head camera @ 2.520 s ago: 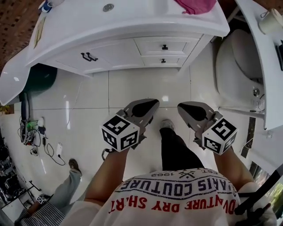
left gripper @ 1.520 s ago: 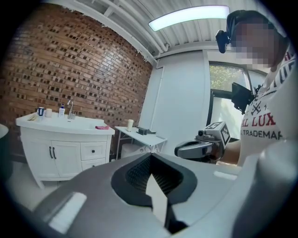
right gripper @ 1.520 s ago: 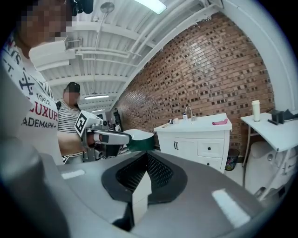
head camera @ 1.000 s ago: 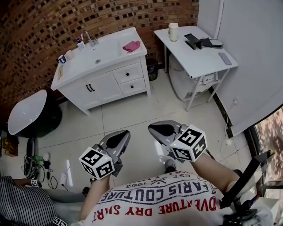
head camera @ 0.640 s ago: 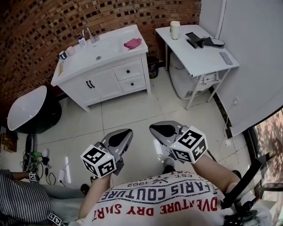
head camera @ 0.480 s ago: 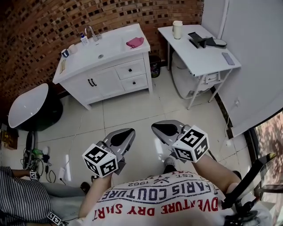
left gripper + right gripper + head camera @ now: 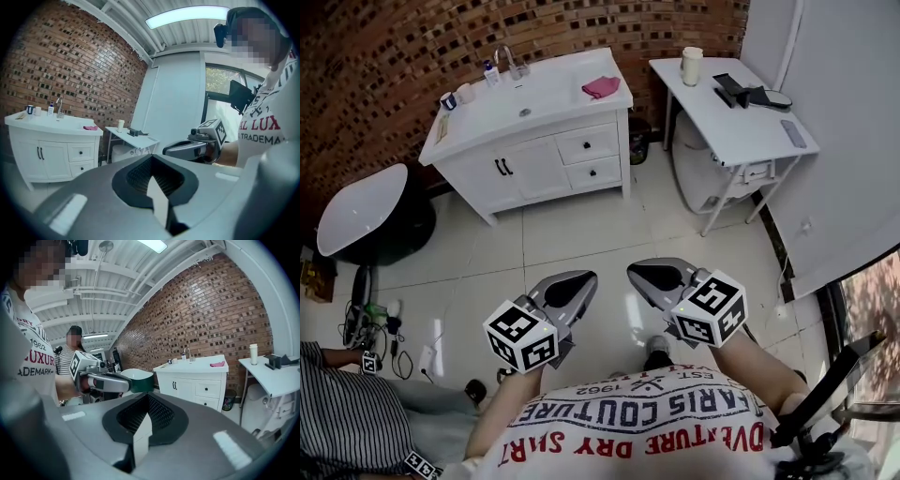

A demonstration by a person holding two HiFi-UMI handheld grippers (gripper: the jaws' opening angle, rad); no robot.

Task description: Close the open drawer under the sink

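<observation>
Head view shows the drawers (image 7: 588, 144) flush under the sink (image 7: 525, 101), well apart from the left gripper (image 7: 570, 284) and right gripper (image 7: 652, 276). Both gripper views show jaws pressed together, empty; the right one, unlike the left, catches a bystander (image 7: 67, 363).

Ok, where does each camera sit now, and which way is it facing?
Head view: on the person's head, steeply down at floor, sink cabinet, white table; shows left gripper, right gripper, shirt.
Left gripper view: on the left gripper, along its shut jaws toward sink cabinet; right gripper alongside.
Right gripper view: likewise on the right gripper; left gripper alongside.
Shared: the sink cabinet.
</observation>
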